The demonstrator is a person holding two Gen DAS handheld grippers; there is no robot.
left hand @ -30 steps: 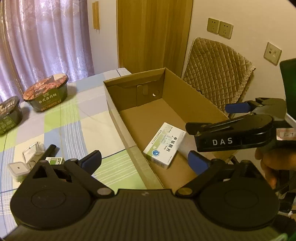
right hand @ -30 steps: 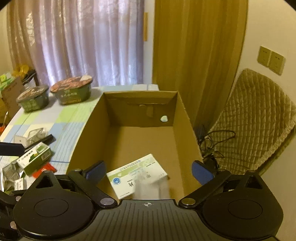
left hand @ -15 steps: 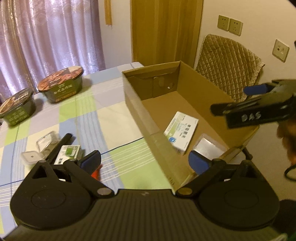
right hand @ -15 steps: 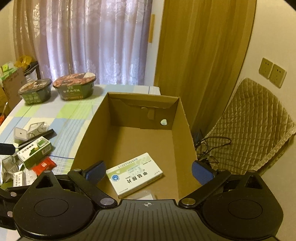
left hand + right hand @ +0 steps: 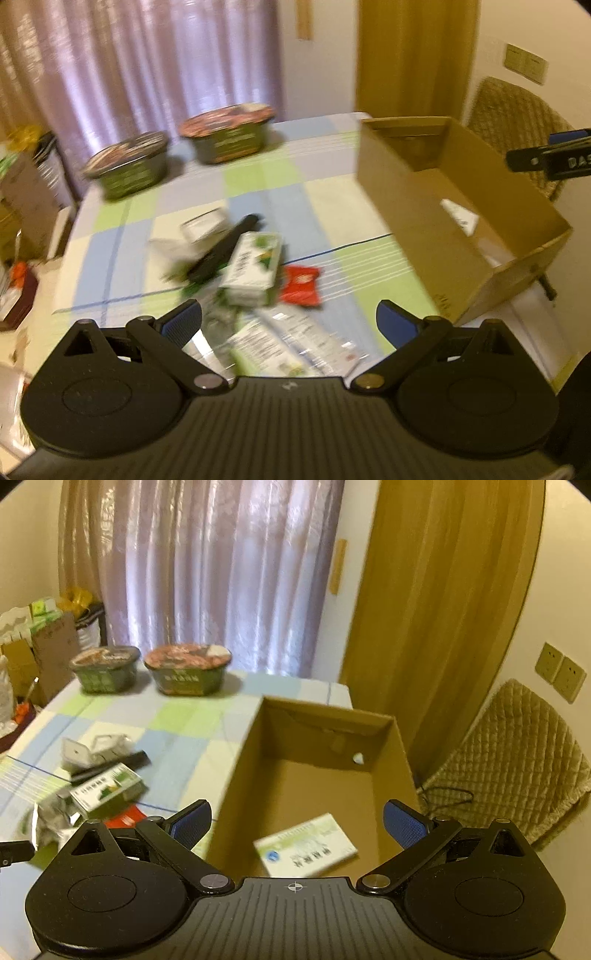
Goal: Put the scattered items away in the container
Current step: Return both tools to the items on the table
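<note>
Left wrist view is blurred, but the left gripper (image 5: 289, 323) is clear enough: its two blue-padded fingers (image 5: 183, 322) stand wide apart and nothing is between them. Just ahead of the fingers, on the checked tablecloth (image 5: 258, 181), lies a small heap of items: a green and white box (image 5: 254, 272), a red packet (image 5: 300, 285) to the right of it, a black stick-like object (image 5: 225, 248) to its left, and clear plastic wrappers (image 5: 295, 341) closest to the tool. Further ahead stand two instant noodle bowls (image 5: 228, 132). The cardboard box (image 5: 480, 266) is ahead and to the right, and the tip of the other tool shows at the right edge above it.

From the right wrist view, the right gripper (image 5: 297, 821) is also wide open and holds nothing. It hangs over the near end of the cardboard box (image 5: 243, 771), and a white medicine box (image 5: 306, 845) lies flat on the box floor directly between the fingers. The scattered heap with the green and white box (image 5: 107, 792) is to the left of this tool, on the table outside the carton.
</note>
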